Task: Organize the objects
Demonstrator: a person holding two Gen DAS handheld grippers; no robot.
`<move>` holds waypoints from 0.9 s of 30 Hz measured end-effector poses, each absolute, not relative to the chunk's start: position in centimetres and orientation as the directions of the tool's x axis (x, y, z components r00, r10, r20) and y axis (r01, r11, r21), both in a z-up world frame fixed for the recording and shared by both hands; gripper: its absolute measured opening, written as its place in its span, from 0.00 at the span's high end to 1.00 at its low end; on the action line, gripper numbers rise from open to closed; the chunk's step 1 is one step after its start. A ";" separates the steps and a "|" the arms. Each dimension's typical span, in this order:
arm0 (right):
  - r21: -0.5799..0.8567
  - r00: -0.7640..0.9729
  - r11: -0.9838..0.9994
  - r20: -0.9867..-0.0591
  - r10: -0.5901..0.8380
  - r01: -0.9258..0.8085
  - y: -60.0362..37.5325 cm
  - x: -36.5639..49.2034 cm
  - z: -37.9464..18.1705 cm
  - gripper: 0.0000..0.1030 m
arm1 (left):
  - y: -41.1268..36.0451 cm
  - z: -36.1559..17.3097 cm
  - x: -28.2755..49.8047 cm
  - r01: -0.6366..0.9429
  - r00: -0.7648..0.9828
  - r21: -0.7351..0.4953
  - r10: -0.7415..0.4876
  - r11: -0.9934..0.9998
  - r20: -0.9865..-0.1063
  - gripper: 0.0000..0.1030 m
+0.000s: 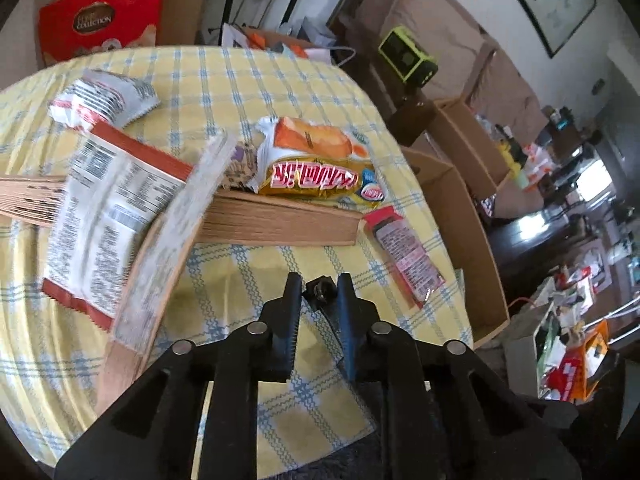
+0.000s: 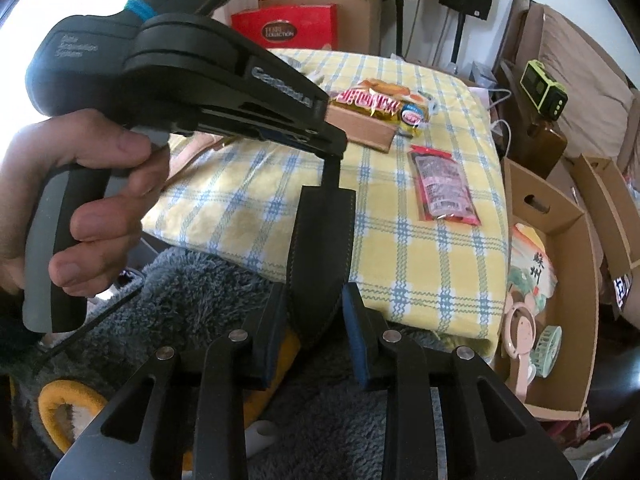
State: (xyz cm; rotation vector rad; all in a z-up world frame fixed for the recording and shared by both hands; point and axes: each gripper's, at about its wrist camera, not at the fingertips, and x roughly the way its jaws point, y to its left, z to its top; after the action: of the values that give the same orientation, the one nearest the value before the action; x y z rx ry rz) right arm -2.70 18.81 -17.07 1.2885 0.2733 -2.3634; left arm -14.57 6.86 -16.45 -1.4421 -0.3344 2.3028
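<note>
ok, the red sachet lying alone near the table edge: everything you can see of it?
The sachet is a flat, glossy plastic pouch: red borders, a pale pink printed label panel, crimped seals at both ends. It looks sealed. It lies flat on the checked cloth, label up, near the table's edge beside the cardboard box. Nothing visibly touches it except the cloth; the book sits close by, and both tongs are clear of it.

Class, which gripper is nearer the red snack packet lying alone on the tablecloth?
Left. The left gripper hovers just beside the red snack packet; the right gripper sits back behind the table's near edge.
</note>
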 end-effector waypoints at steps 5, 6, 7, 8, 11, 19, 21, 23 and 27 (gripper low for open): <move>0.029 -0.471 -0.884 -0.838 -0.276 0.466 18.6 -2.6 -17.0 0.93 | 6.8 -15.1 -14.1 -0.215 -0.410 -0.398 0.452 -0.892 -0.792 0.85; 0.029 -0.470 -0.883 -0.838 -0.277 0.469 18.6 -2.6 -17.0 0.93 | 6.9 -15.0 -14.0 -0.216 -0.411 -0.393 0.448 -0.894 -0.794 0.85; 0.032 -0.463 -0.880 -0.841 -0.280 0.474 18.6 -2.5 -17.1 0.93 | 6.9 -14.9 -13.9 -0.212 -0.414 -0.390 0.444 -0.896 -0.795 0.85; 0.035 -0.456 -0.878 -0.844 -0.282 0.478 18.6 -2.5 -17.2 0.93 | 7.0 -14.8 -13.9 -0.207 -0.419 -0.385 0.437 -0.900 -0.796 0.85; 0.056 -0.465 -0.886 -0.836 -0.293 0.459 19.3 -2.5 -17.1 0.91 | 7.1 -14.4 -13.7 -0.198 -0.433 -0.372 0.422 -0.907 -0.797 0.85; 0.215 -0.422 -0.906 -0.829 -0.366 0.364 22.6 -3.3 -17.7 0.52 | 6.7 -13.1 -12.4 -0.184 -0.469 -0.350 0.395 -0.919 -0.790 0.85; 0.209 -0.429 -0.899 -0.822 -0.375 0.385 22.2 -3.0 -17.4 0.52 | 6.9 -13.0 -12.1 -0.195 -0.461 -0.346 0.397 -0.918 -0.794 0.85; 0.206 -0.441 -0.895 -0.812 -0.381 0.395 22.1 -2.7 -17.0 0.52 | 7.1 -12.8 -11.8 -0.203 -0.456 -0.345 0.400 -0.916 -0.795 0.85; 0.208 -0.417 -0.893 -0.826 -0.378 0.398 21.8 -3.0 -17.6 0.52 | 7.2 -12.6 -11.3 -0.206 -0.434 -0.387 0.439 -0.899 -0.787 0.85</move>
State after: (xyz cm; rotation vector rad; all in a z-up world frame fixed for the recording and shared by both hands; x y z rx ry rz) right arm -3.00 21.84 -17.60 1.3422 0.0282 -2.3149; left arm -11.33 7.18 -12.57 -1.3925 -0.3290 2.3539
